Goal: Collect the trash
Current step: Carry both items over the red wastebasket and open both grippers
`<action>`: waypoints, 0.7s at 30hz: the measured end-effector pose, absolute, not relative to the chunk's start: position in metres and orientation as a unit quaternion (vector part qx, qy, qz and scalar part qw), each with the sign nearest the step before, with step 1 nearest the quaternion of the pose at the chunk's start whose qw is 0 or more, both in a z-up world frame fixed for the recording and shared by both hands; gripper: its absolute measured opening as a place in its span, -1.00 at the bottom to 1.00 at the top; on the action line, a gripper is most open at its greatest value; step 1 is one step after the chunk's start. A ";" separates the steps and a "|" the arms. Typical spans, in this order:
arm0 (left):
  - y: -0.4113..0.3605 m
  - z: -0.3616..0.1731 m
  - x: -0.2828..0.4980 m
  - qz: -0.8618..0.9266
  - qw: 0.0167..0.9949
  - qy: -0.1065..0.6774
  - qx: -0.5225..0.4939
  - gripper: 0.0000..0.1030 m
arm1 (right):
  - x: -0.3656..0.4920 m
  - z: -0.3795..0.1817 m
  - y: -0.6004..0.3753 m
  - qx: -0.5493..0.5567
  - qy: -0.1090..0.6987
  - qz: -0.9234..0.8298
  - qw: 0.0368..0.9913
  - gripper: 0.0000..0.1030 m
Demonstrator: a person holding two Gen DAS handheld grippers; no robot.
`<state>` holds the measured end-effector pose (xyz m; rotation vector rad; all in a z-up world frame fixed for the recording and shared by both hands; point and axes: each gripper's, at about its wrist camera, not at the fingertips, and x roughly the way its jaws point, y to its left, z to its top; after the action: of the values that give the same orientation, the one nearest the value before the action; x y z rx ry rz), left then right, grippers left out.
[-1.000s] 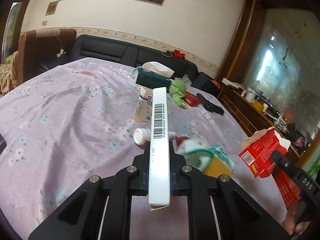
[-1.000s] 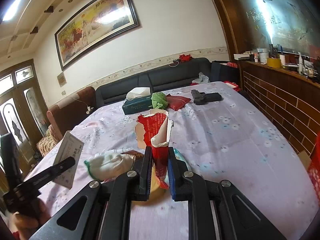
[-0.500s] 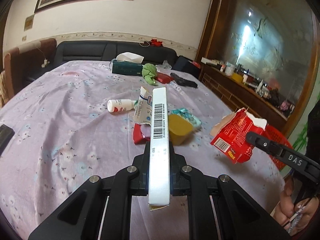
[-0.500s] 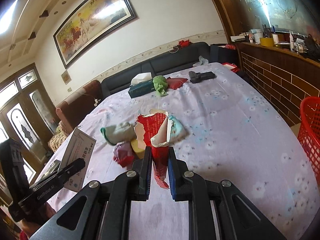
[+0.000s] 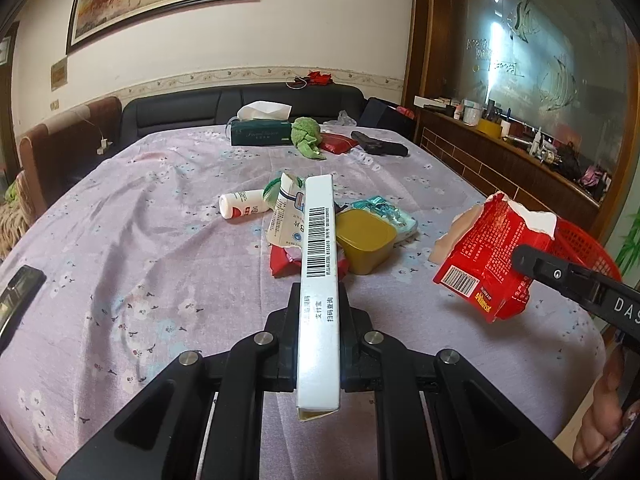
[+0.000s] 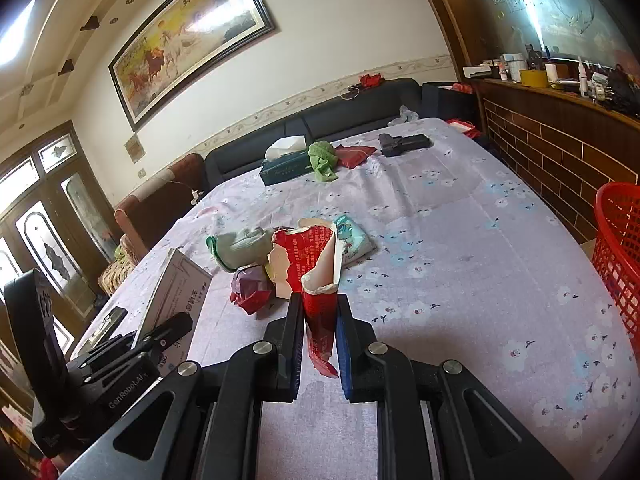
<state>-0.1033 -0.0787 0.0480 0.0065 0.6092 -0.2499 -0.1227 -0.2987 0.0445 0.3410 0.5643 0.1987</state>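
Above the table (image 5: pixel 132 248), my left claw (image 5: pixel 319 312) is clamped on a white box (image 5: pixel 318 280), and my right claw (image 6: pixel 319 312) pinches a torn red packet (image 6: pixel 316 280) near the red basket (image 6: pixel 618 256).

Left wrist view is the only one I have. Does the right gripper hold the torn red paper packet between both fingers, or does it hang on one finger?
Observer: Between both. The right gripper is shut on the narrow lower end of the torn red paper packet.
Operator: What lies behind my long white barcode box?
Observer: A white knit glove with a green cuff lies flat in the pile.
Operator: Is the red plastic mesh basket on the table?
Observer: No. It stands off the table, past the right edge, apart from the packet.
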 end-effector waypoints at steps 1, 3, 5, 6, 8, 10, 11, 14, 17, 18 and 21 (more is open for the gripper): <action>-0.079 0.049 -0.104 -0.123 0.946 0.299 0.004 -0.77 | -0.122 0.044 -0.298 0.167 0.277 0.098 0.941 -0.70; -0.079 0.049 -0.104 -0.122 0.947 0.299 0.004 -0.77 | -0.122 0.044 -0.297 0.167 0.278 0.099 0.941 -0.70; -0.080 0.049 -0.104 -0.121 0.947 0.297 0.006 -0.77 | -0.121 0.045 -0.296 0.166 0.277 0.102 0.941 -0.70; -0.080 0.049 -0.104 -0.121 0.947 0.297 0.007 -0.77 | -0.122 0.045 -0.296 0.165 0.277 0.103 0.941 -0.70; -0.080 0.049 -0.105 -0.122 0.947 0.296 0.008 -0.77 | -0.122 0.046 -0.295 0.164 0.276 0.104 0.941 -0.70; -0.082 0.049 -0.106 -0.121 0.948 0.295 0.010 -0.77 | -0.123 0.047 -0.294 0.163 0.275 0.105 0.942 -0.70; -0.082 0.049 -0.106 -0.121 0.948 0.295 0.011 -0.76 | -0.123 0.046 -0.294 0.162 0.275 0.105 0.942 -0.69; -0.082 0.049 -0.107 -0.121 0.948 0.294 0.013 -0.77 | -0.123 0.047 -0.294 0.163 0.274 0.104 0.942 -0.70; -0.084 0.050 -0.108 -0.121 0.948 0.293 0.017 -0.77 | -0.124 0.047 -0.293 0.163 0.274 0.106 0.942 -0.69; -0.085 0.050 -0.108 -0.121 0.948 0.293 0.017 -0.77 | -0.126 0.047 -0.293 0.162 0.273 0.105 0.942 -0.70; -0.087 0.051 -0.109 -0.123 0.948 0.292 0.020 -0.77 | -0.127 0.048 -0.293 0.162 0.272 0.105 0.943 -0.70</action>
<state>-0.1089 -0.0869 0.0510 0.0415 0.5938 -0.2504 -0.1274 -0.2932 0.0485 0.3311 0.5542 0.2151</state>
